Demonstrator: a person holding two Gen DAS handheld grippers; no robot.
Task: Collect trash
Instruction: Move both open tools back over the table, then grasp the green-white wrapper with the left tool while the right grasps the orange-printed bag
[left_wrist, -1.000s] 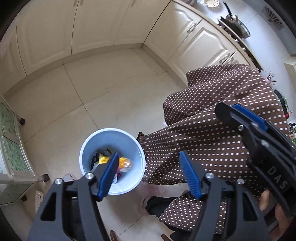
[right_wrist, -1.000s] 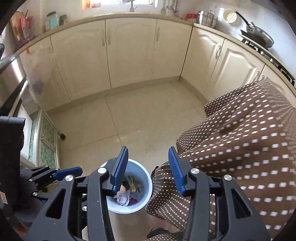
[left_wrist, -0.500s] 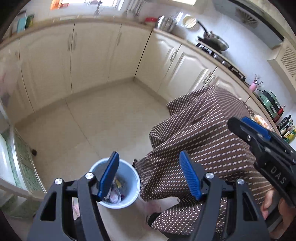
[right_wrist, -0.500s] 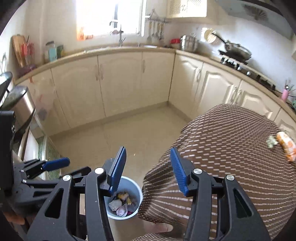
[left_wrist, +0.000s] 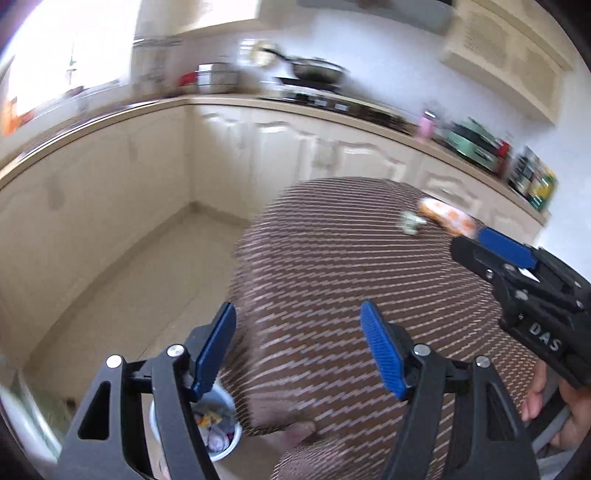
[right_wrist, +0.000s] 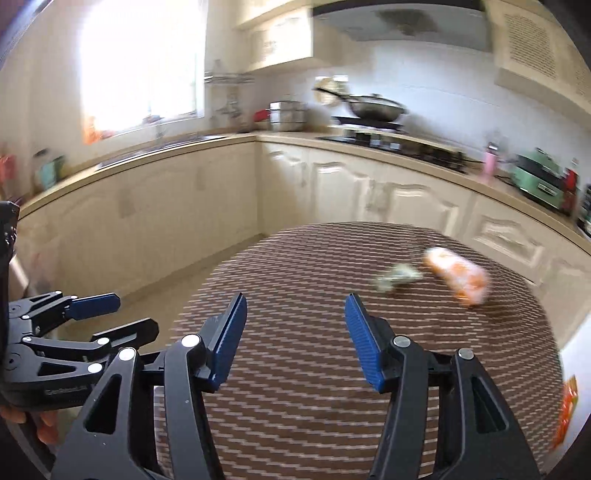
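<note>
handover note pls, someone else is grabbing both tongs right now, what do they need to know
Left tongs: open, empty.
Right tongs: empty, jaws opening.
Trash bin: on the floor beside the table, already holding some scraps.
Still on the dotted tablecloth: an orange wrapper and, just left of it, a small crumpled greenish scrap, both ahead of the right tongs.
Left to do: pick up both and drop them in the bin.

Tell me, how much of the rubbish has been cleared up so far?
Some is done: the bin on the floor already holds scraps. Nothing is in hand; the left gripper is open and empty, and the right gripper is opening with nothing between its jaws. Left on the tablecloth: an orange wrapper and a small crumpled scrap.
</note>
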